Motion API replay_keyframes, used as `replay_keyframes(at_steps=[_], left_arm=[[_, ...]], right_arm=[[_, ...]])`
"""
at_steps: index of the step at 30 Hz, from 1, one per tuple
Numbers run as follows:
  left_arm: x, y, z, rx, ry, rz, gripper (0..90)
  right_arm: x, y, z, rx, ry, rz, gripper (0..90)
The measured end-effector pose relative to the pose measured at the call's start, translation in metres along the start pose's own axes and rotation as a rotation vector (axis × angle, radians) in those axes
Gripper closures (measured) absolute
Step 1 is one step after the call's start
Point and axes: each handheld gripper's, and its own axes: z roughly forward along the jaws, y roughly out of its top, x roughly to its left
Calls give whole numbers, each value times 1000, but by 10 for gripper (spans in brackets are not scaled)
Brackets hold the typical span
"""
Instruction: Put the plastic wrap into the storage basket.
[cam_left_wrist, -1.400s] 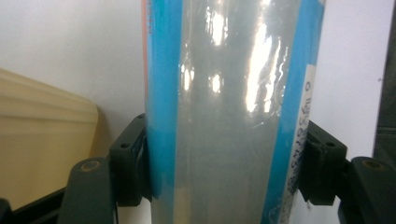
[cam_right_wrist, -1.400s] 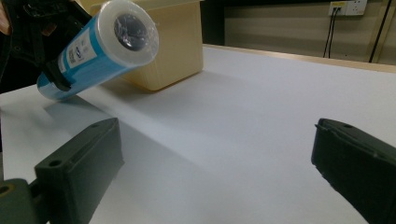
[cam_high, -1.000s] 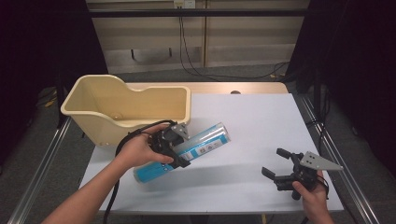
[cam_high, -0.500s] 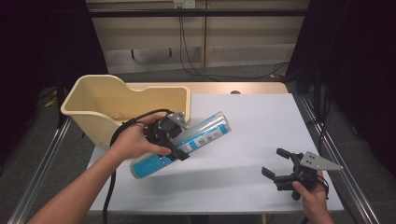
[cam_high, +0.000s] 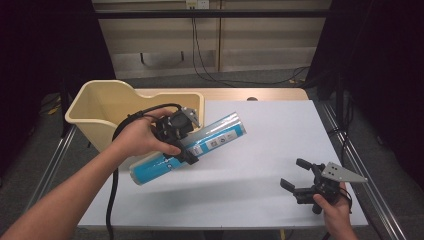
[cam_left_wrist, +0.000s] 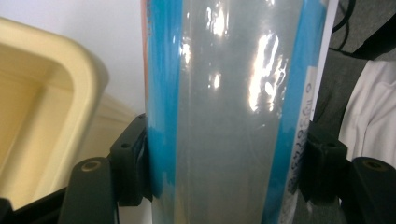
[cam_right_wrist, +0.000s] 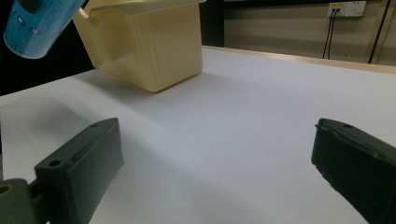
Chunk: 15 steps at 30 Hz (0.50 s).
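Left gripper (cam_high: 181, 137) has its fingers (cam_left_wrist: 133, 161) clamped across the middle of the blue tube (cam_high: 190, 148), one pad on each side, tube running straight up between them in the left gripper view. Tube is lifted off the worktop (cam_high: 260, 150) and tilted, far end higher, just beside the near wall of the beige bin (cam_high: 102, 107). Mid-length grip likely for balance, so it does not tip while carried. Bin's open top lies just past the fingers, so this looks like the carry-over step before dropping the tube in. Right gripper (cam_high: 306, 182) rests low over the worktop near the front edge, fingers (cam_right_wrist: 79, 163) wide apart, nothing between them, well apart from the tube; probably just parked out of the way.
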Motion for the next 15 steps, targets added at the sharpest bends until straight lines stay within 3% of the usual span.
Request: replay_keyframes(at_steps=[1,5,6,9,14,15], left_arm=[[2,2,-3,20,5,16,323],[3,7,-11,21,0,-15,323],[6,9,-15,41,9,0,323],[6,10,-17,27,26,-15,323],[10,13,-22,58,25,8,323],[9,14,-23,50,36,-4,323]], right_arm=[[0,0,0,0,0,-1,16],[-1,0,0,-2,-1,0,16],[-1,0,0,0,-1,2,16],[0,0,0,-1,0,2,16],[-1,0,0,-3,-2,0,16],[-1,0,0,-2,1,3,16]])
